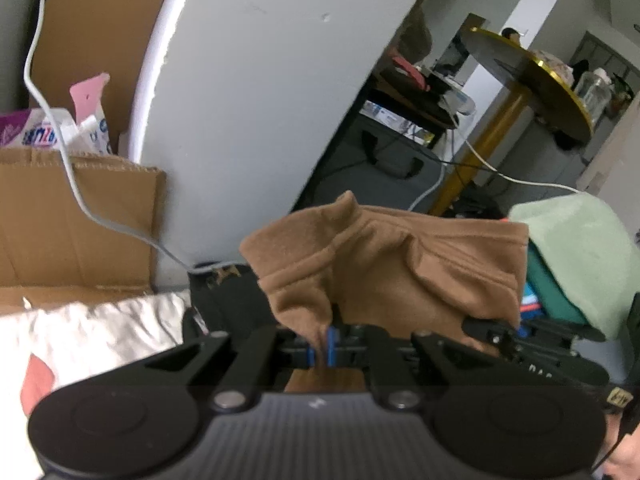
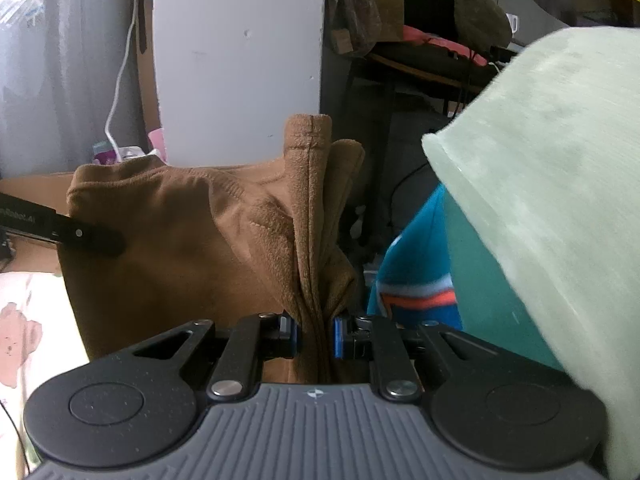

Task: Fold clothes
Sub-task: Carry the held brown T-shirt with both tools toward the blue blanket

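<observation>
On the far left sits a cardboard box (image 1: 76,216) with a white cable (image 1: 72,176) trailing across it. The left gripper (image 1: 322,346) has its blue pads pressed together on an edge of the brown garment (image 1: 384,260), which hangs lifted between both tools. The right gripper (image 2: 316,338) pinches a bunched fold (seam showing). Beside it lies pale green cloth (image 2: 540,184) over teal fabric (image 2: 416,264).

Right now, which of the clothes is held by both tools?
The brown garment. The left tool and right tool each pinch its fabric. The pale green one and the teal one lie untouched beside it.
</observation>
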### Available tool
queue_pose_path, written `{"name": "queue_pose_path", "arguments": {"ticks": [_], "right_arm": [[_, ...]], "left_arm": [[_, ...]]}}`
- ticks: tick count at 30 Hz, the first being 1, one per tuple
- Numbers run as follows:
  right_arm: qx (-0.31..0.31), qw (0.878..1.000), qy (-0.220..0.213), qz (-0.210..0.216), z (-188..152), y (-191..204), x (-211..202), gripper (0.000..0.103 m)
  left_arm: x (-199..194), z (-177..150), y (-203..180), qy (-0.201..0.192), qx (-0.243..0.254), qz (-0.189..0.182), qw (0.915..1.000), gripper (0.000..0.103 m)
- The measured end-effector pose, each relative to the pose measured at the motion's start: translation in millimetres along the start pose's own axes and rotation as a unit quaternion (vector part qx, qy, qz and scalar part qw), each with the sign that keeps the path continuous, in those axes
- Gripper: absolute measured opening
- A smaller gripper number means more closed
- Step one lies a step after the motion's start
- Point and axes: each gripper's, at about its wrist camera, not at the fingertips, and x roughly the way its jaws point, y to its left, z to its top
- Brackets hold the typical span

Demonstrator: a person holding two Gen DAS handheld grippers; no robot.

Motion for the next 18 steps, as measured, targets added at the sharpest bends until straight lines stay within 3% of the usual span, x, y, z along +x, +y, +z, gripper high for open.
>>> {"name": "queue_pose_path", "arguments": {"ticks": [3,9,18], "right_arm": [[-0.002,1.000,0.003,-0.011,10,2,15,0.016],[-0.015,0.999,0.021,-0.035,19,8,39,0.016],[-0.054,0.993,0.077,-0.078,28,14,89,0.019]], "left_arm": [[8,8,5,0.002,-0.014,0.007,0.9999,0.006],[35,18,6,0.008,0.020,0.049,0.9986,0.006],[81,18,32,0.008,-0.003,0.060,0.9982,0.006]]}}
